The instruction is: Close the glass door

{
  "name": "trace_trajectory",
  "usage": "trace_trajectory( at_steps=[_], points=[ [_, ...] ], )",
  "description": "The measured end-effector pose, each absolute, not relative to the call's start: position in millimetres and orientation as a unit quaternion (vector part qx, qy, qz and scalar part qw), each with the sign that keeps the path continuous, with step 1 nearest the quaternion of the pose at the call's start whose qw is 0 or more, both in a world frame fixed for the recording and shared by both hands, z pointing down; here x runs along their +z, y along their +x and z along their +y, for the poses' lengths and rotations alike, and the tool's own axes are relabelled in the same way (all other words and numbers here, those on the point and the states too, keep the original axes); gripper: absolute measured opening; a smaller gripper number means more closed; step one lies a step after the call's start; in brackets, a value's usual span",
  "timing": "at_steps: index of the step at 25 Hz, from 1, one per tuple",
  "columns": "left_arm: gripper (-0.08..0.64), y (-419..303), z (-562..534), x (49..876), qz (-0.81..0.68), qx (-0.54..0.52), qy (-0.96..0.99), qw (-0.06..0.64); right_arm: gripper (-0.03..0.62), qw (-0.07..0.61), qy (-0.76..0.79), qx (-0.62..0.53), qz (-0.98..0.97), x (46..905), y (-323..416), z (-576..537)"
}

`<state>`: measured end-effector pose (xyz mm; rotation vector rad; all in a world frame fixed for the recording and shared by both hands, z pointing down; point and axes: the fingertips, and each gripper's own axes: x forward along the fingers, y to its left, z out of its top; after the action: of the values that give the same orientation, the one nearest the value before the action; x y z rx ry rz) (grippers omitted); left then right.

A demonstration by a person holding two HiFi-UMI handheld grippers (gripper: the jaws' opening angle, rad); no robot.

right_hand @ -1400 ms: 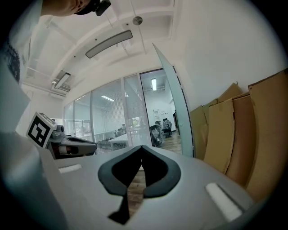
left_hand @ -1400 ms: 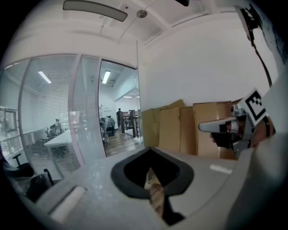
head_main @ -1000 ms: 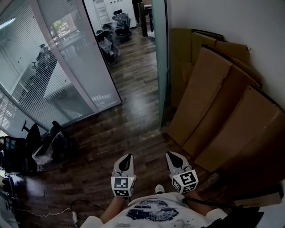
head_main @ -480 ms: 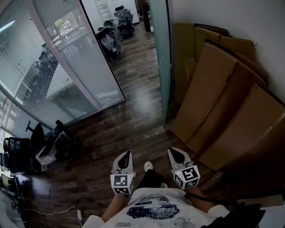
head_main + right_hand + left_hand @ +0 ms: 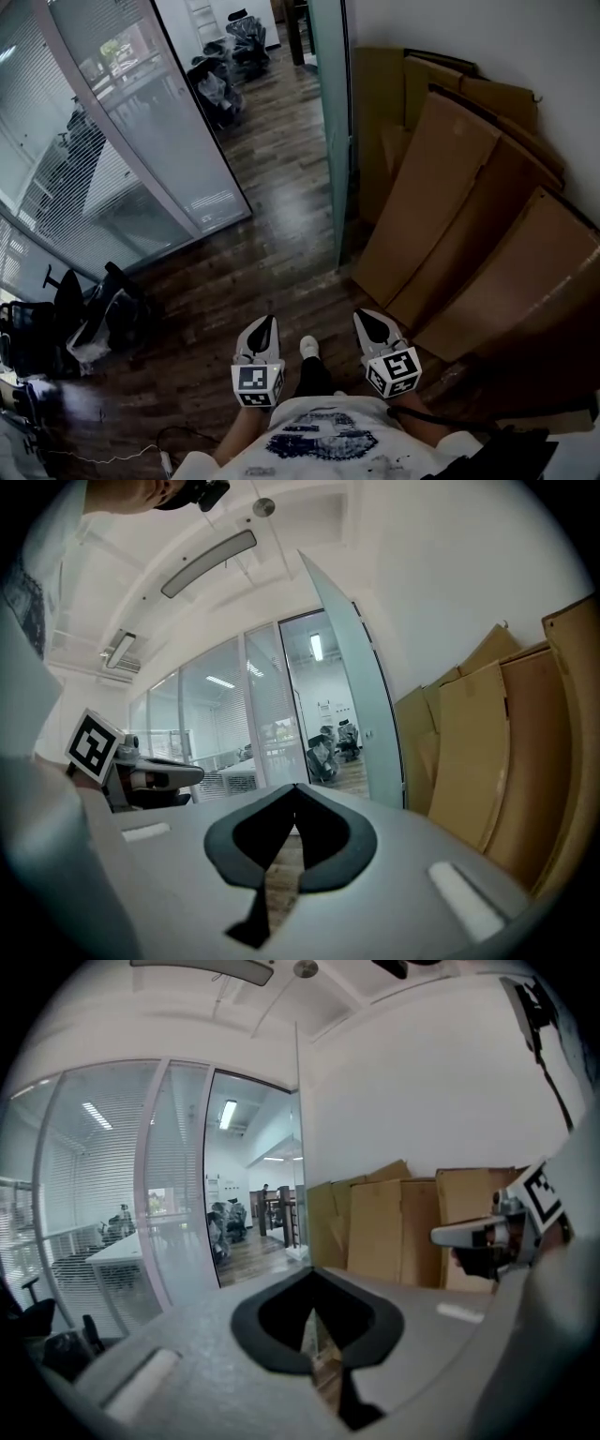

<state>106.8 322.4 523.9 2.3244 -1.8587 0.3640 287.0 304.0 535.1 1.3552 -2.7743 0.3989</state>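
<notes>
The frosted glass door (image 5: pixel 330 122) stands open, edge-on to me, swung back beside the right wall, and ends near the floor ahead of my right side. Both grippers hang low in front of my body, well short of the door. My left gripper (image 5: pixel 271 322) is shut and empty; my right gripper (image 5: pixel 362 317) is shut and empty too. In the left gripper view the door's edge (image 5: pixel 298 1147) rises past the shut jaws (image 5: pixel 314 1274). In the right gripper view the door (image 5: pixel 367 705) leans tall beyond the shut jaws (image 5: pixel 295 787).
Large cardboard sheets (image 5: pixel 469 216) lean on the right wall behind the door. A glass partition with blinds (image 5: pixel 122 141) runs along the left. Wrapped office chairs (image 5: pixel 94 319) stand at the lower left, more chairs (image 5: pixel 220 84) beyond the doorway. My shoe (image 5: pixel 307 347) shows between the grippers.
I have stepped forward over the wood floor, one foot now showing between the grippers. Both grippers have come a little nearer the door, still shut and side by side.
</notes>
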Motion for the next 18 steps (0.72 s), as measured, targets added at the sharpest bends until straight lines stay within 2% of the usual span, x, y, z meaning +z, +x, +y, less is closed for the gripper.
trace_trajectory(
  at_steps=[18],
  points=[
    [0.003,39,209,551,-0.608,0.128,0.776,0.109,0.008,0.047,0.436,0.137,-0.888,545,218,191]
  ],
)
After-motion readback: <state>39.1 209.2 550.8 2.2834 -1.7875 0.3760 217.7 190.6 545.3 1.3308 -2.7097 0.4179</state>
